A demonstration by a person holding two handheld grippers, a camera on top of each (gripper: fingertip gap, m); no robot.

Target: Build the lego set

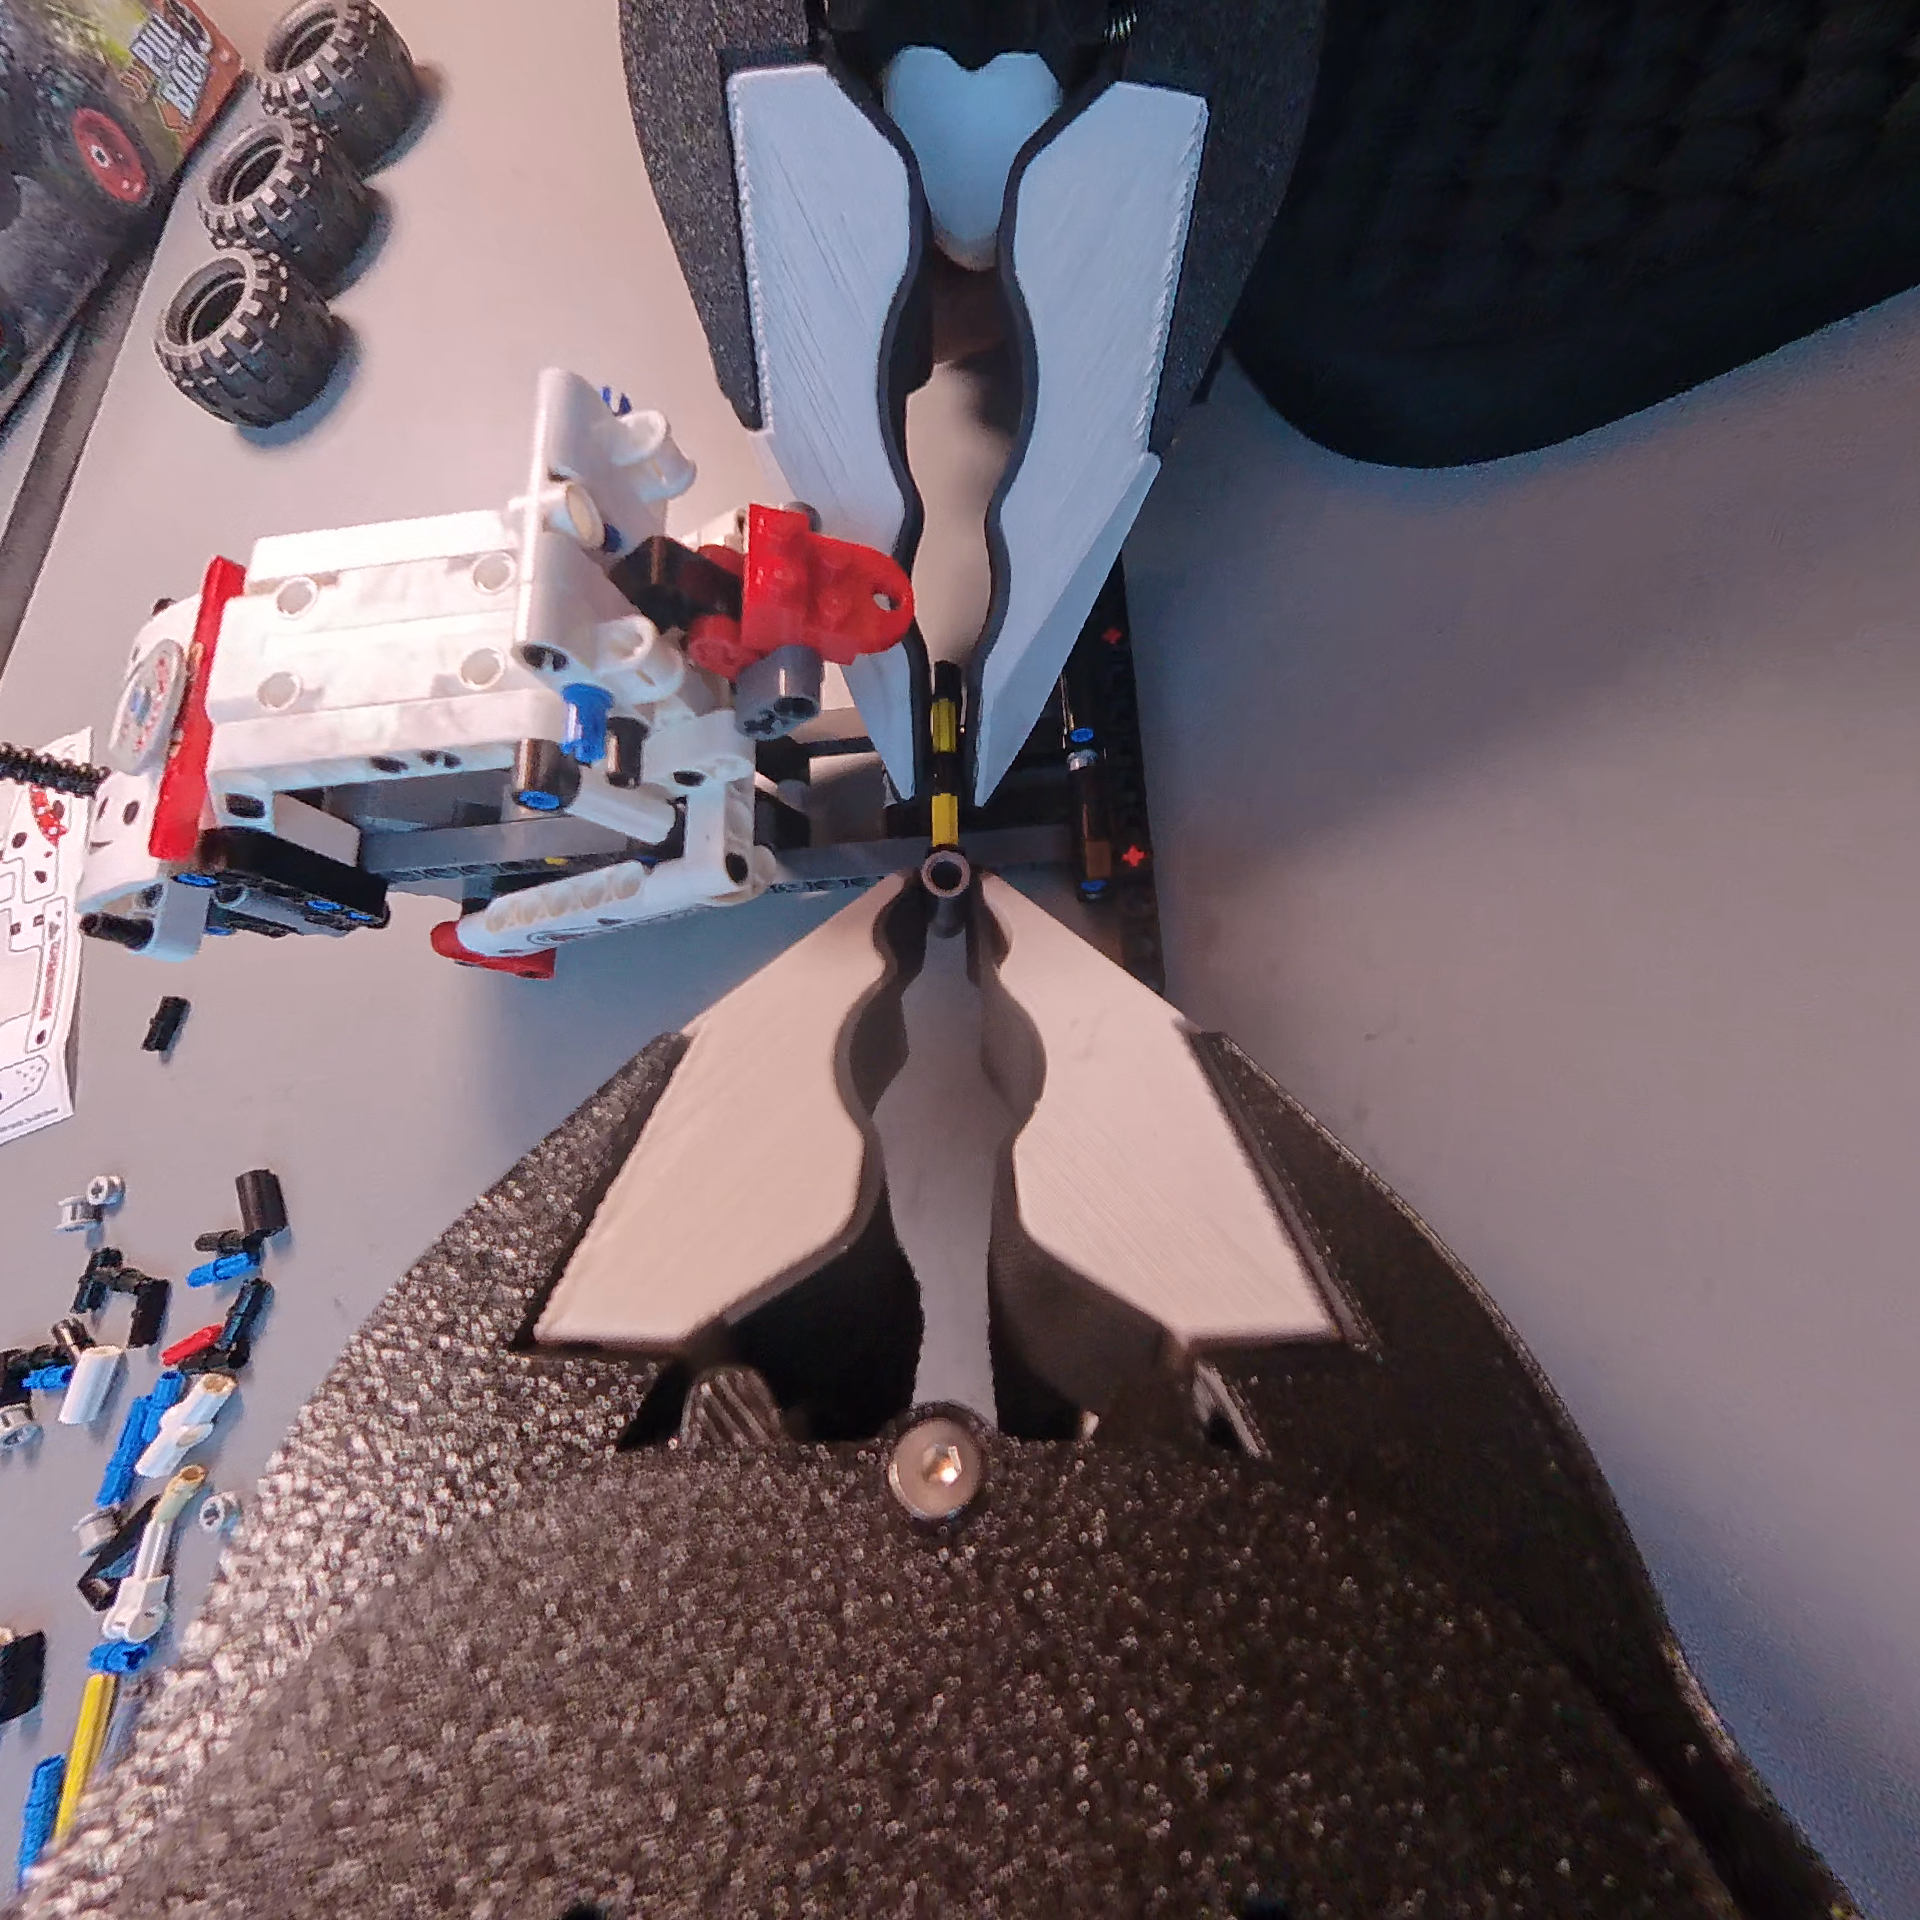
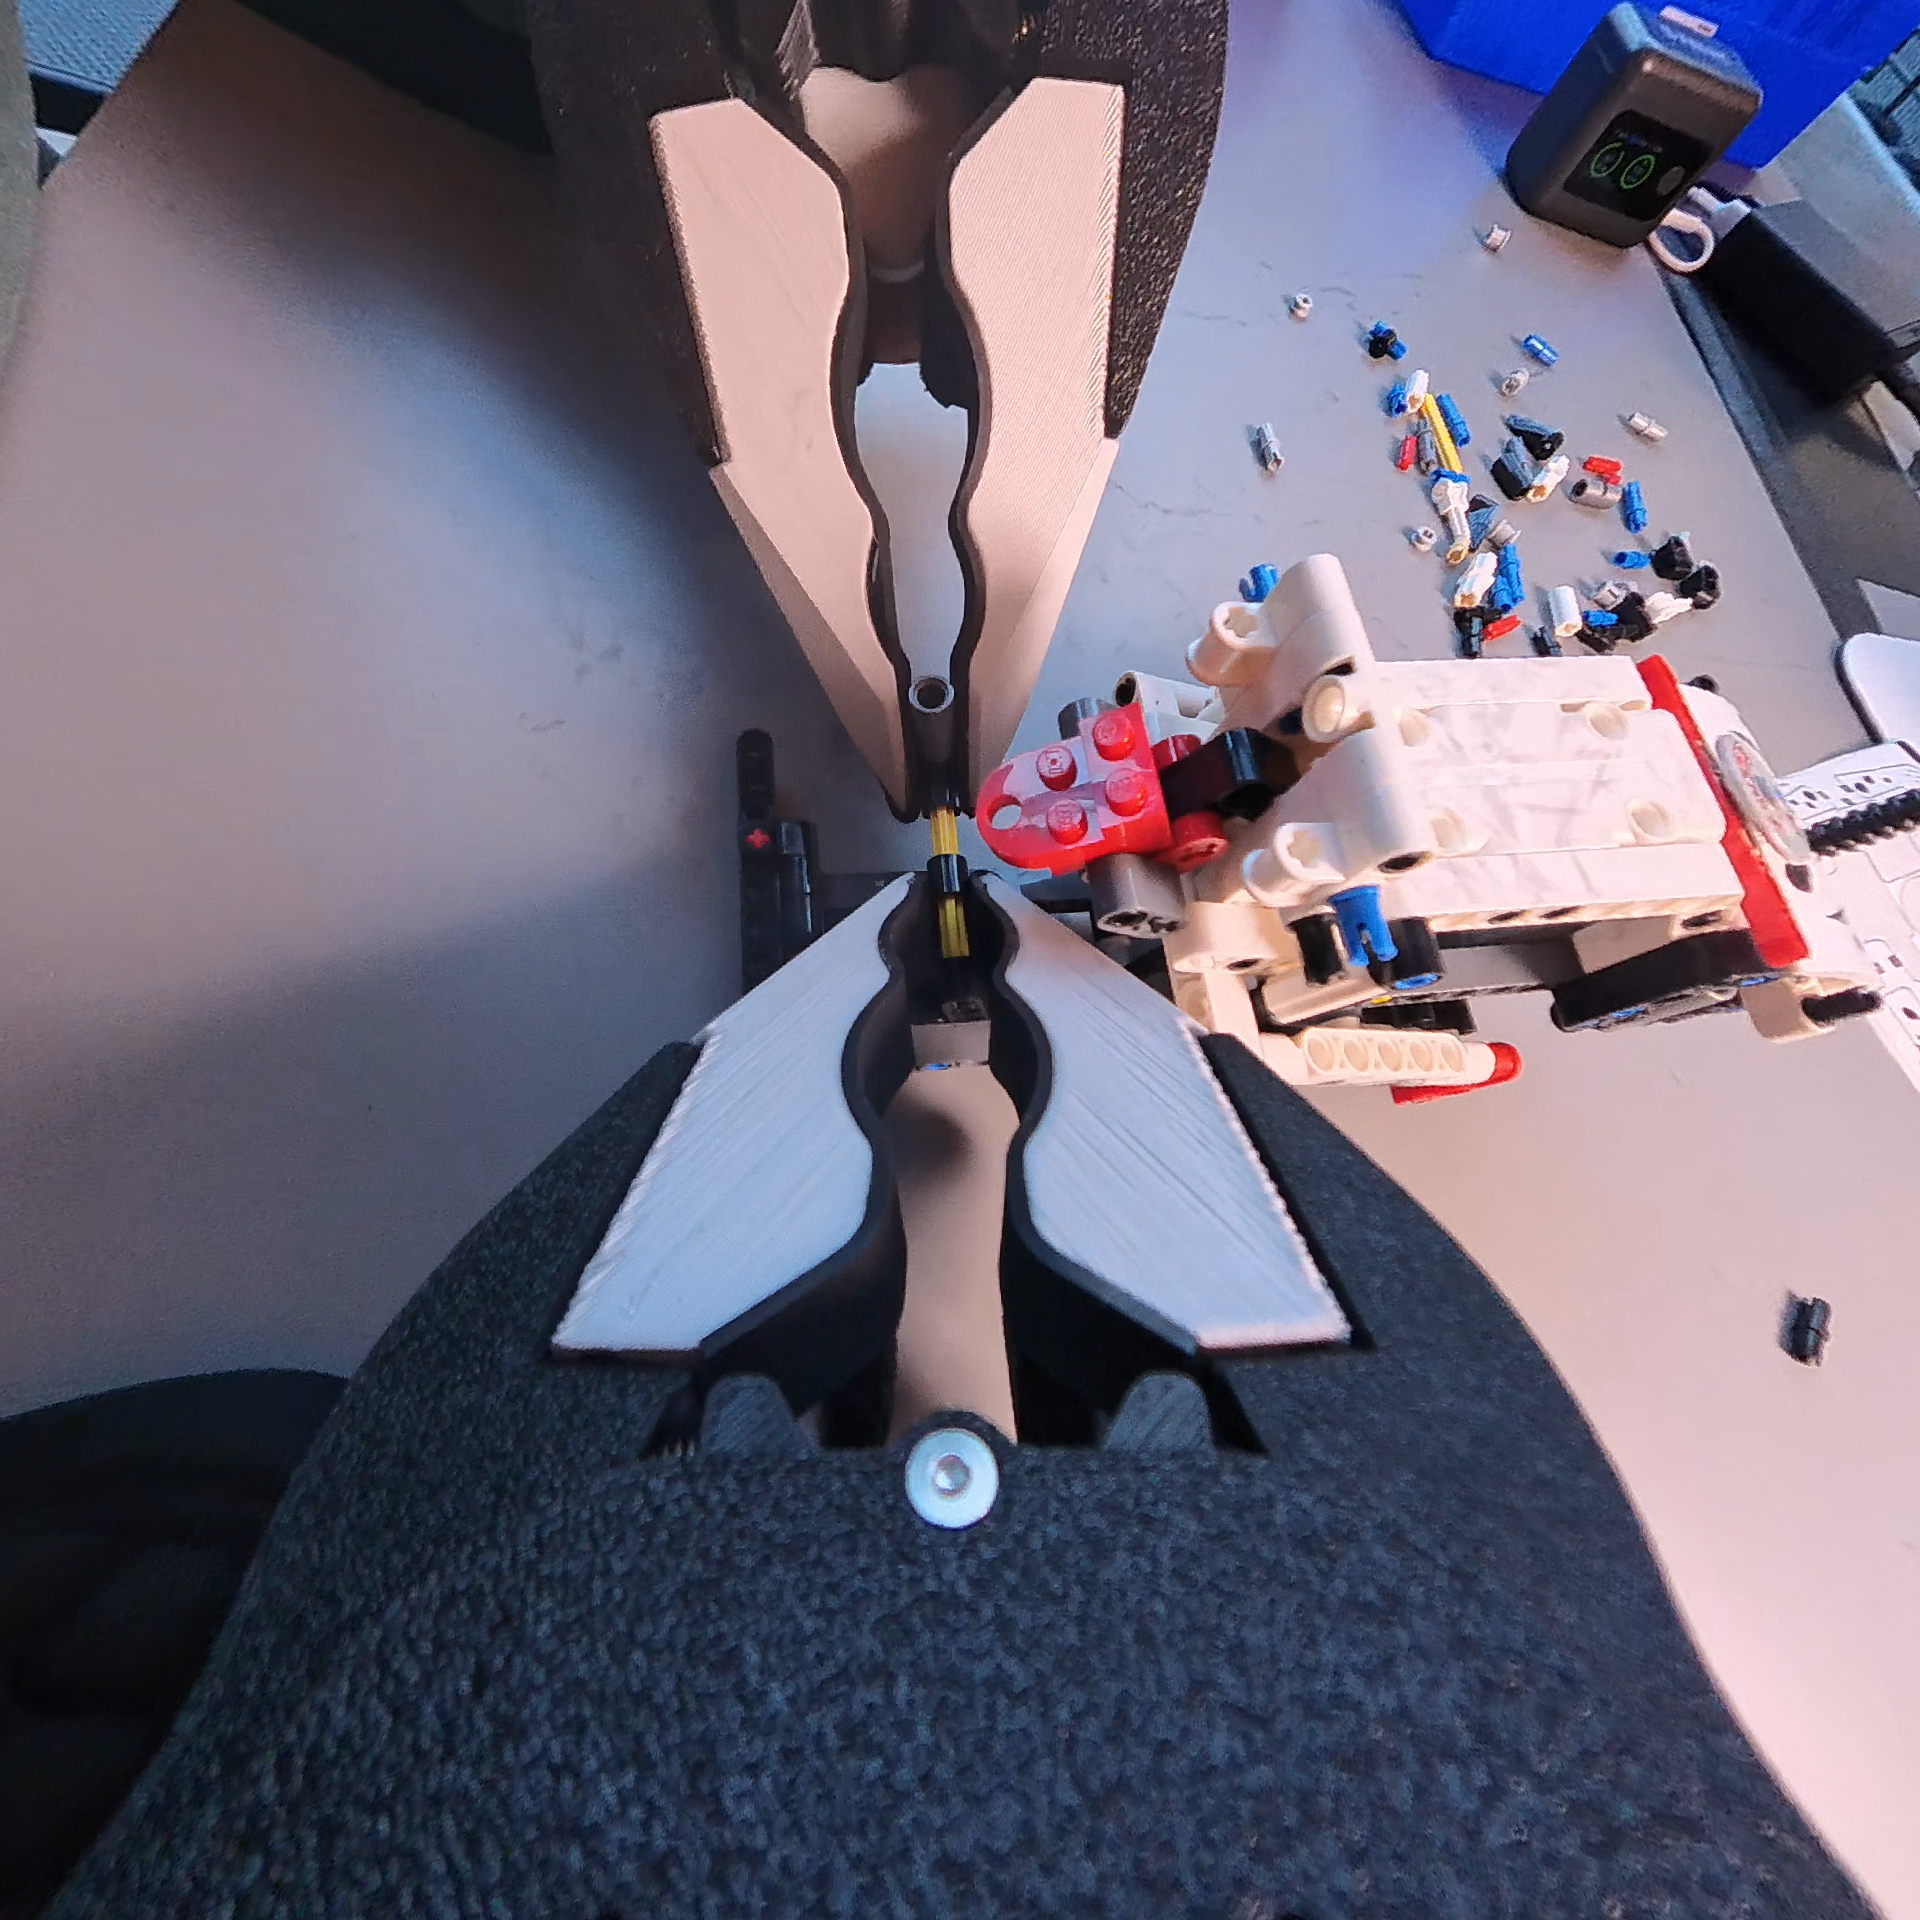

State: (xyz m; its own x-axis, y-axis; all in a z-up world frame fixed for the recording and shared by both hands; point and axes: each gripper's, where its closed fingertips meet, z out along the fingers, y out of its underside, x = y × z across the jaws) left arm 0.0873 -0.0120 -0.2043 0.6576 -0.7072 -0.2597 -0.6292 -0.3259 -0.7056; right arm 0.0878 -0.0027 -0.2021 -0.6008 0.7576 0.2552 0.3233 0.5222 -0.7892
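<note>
In the left wrist view, three black tyres [image 1: 265, 218] sit at the upper left of the frame beside the set's box [image 1: 99, 125], a sticker sheet [image 1: 36, 935] lies at the left edge, and loose pins and connectors [image 1: 135, 1382] scatter across the lower left of the grey desk [image 1: 1507, 831]. Right of them, at centre left, stands the half-built white and red truck [image 1: 436, 707], its red plate [image 1: 821, 592] pointing toward the middle. At centre the left tongs [image 1: 943, 883] rise from the bottom, clenched on a grey bush [image 1: 945, 871], and the right tongs [image 1: 943, 717] come down from the top, clenched on a yellow axle [image 1: 943, 764] with black collars. In the right wrist view the same pairing shows at centre: the right tongs [image 2: 945, 914] grip the axle, the opposing pair holds the bush end-on, with the truck at centre right. The step in hand looks like threading the bush onto the axle; next, the bore must line up squarely with the axle tip, then the two press together along one line without the axle slipping in its grip
</note>
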